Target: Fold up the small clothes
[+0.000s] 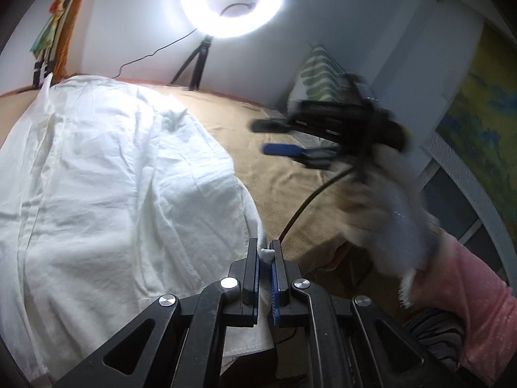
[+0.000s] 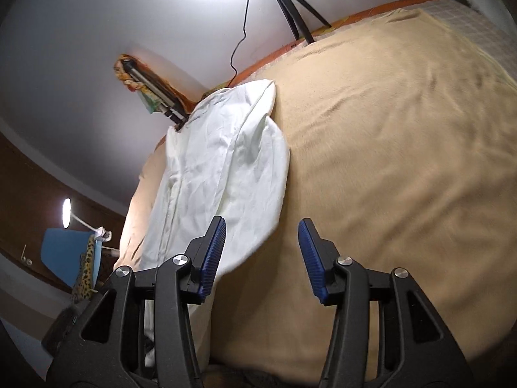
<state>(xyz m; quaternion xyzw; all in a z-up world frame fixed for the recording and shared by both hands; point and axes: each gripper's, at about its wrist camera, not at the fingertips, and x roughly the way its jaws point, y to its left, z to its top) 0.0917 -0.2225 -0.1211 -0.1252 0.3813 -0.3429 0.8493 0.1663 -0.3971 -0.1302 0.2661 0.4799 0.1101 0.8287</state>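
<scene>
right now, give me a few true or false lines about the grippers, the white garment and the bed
1. The left gripper is shut on the edge of the white garment. True.
2. The right gripper holds the garment. False: its jaws stand apart with nothing between them.
3. The garment lies on a tan blanket. True.
4. The ring light is off. False: it glows bright.
5. The garment is black. False: it is white.

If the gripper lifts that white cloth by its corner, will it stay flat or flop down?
Probably flop. The white cloth is thin and creased all over, so it likely drapes rather than holds shape. It looks light: the left gripper pinches just a small bit of its edge. On the tan blanket it may drag and bunch.
</scene>
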